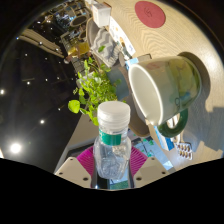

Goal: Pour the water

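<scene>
The gripper (112,160) clamps one bottle (112,140) beside one mug (165,88).

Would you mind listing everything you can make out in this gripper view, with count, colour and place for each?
water bottle: one, clear plastic with a white cap and teal neck ring, between the fingers, cap pointing ahead.
mug: one, cream outside and green inside, just beyond the bottle cap, its open mouth turned towards the bottle.
plant: one, green leaves, beside the mug and beyond the bottle.
table: one, pale surface, under the mug.
round red item: one, far beyond the mug; too small to identify.
small packet: one, white with dark marks, on the table near the mug.
gripper: one, pink pads pressing both sides of the bottle.
</scene>
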